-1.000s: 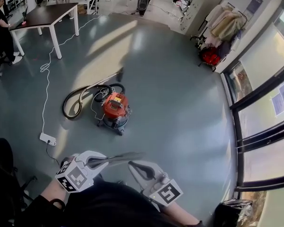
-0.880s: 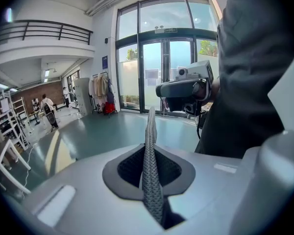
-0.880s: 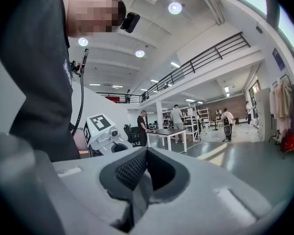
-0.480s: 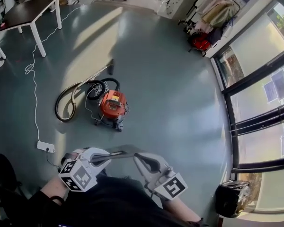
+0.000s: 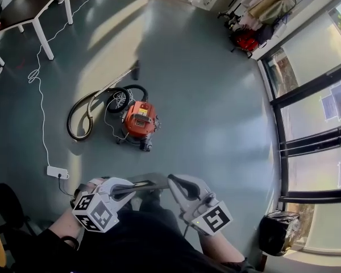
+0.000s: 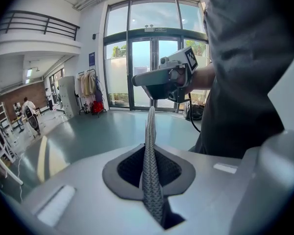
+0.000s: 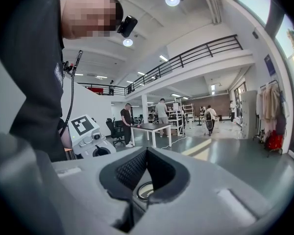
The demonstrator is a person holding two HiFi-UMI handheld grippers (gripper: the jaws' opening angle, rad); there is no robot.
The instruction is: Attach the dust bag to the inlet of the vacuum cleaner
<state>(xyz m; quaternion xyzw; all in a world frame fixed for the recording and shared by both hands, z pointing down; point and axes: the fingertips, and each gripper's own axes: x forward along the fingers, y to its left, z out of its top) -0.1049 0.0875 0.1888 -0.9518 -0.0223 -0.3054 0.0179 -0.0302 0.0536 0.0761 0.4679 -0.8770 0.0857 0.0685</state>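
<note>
The left gripper (image 5: 132,189) has its jaws pinching the thin edge of the grey dust bag (image 5: 150,181), which is held flat in front of the person. The right gripper (image 5: 174,180) has its jaws pressed together at the bag's other end. The orange vacuum cleaner (image 5: 140,122) stands well apart on the floor (image 5: 216,95).

Sunlit grey-green floor (image 5: 216,95) | dark table (image 5: 28,7), 10 o'clock | glass wall (image 5: 318,95), 3 o'clock | coat rack (image 5: 261,10), 1 o'clock

My left gripper (image 5: 137,190) and right gripper (image 5: 174,182) held the dust bag (image 5: 149,181) between them. The orange vacuum cleaner (image 5: 140,121) stood well apart on the floor (image 5: 216,95).
</note>
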